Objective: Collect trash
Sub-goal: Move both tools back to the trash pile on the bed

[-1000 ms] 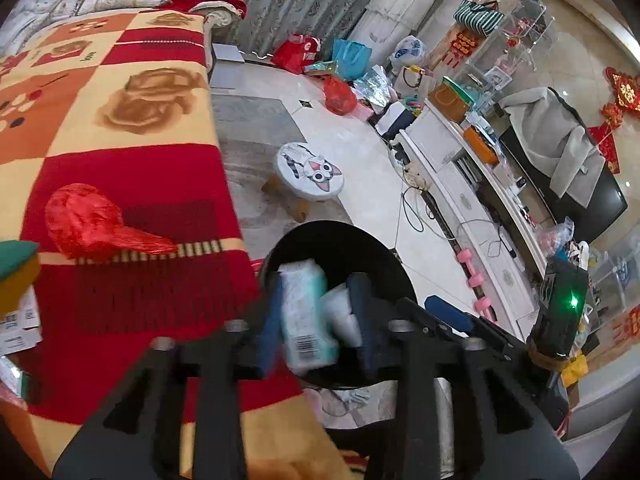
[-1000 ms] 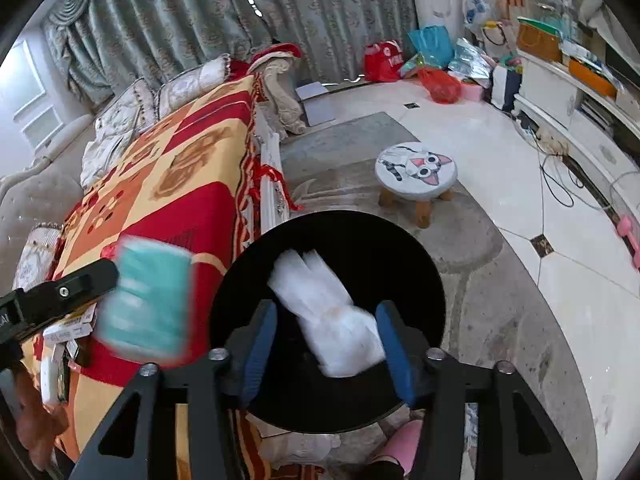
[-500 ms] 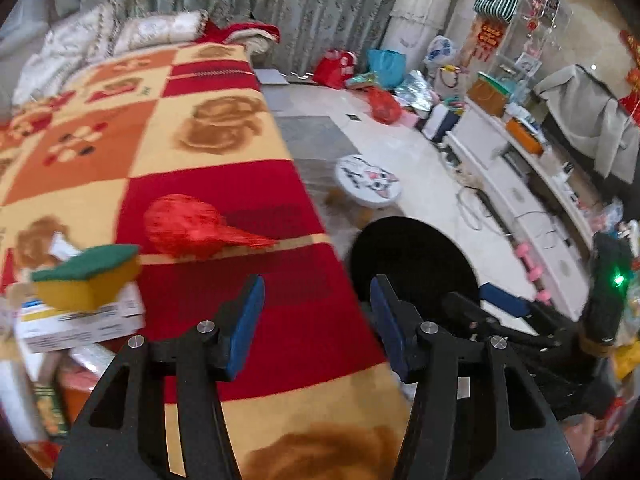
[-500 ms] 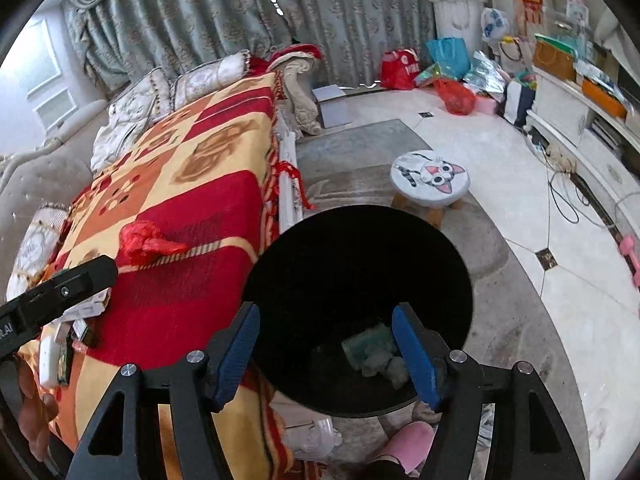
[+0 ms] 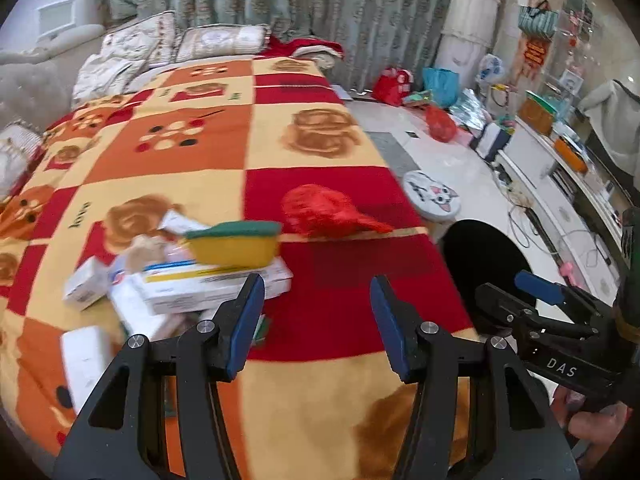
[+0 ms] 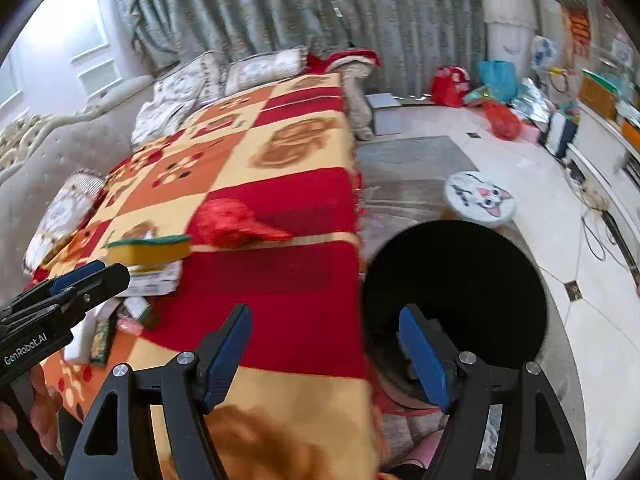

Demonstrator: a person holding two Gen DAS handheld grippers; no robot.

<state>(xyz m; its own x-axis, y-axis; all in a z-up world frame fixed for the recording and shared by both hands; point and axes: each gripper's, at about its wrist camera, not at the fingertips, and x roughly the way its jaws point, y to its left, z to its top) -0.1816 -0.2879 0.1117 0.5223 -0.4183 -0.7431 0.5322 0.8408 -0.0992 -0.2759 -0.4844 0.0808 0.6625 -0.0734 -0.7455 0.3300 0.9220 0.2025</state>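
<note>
Left wrist view shows the left claw (image 5: 316,320) released and empty, the right claw (image 6: 324,348) opening on nothing, and with the trash pile (image 5: 180,280) at ten o'clock, a hasty grab could topple the sponge (image 5: 234,246) short of the bin (image 5: 486,264) at three o'clock.

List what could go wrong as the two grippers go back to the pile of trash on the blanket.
1. The yellow-and-green sponge sits on top of a long white box in a loose heap; grabbing either may topple the rest.
2. The red crumpled bag lies near the blanket's edge and could get knocked to the floor.
3. The left gripper and right gripper, whose jaws are opening with nothing between them, are close together and might collide over the pile.
</note>
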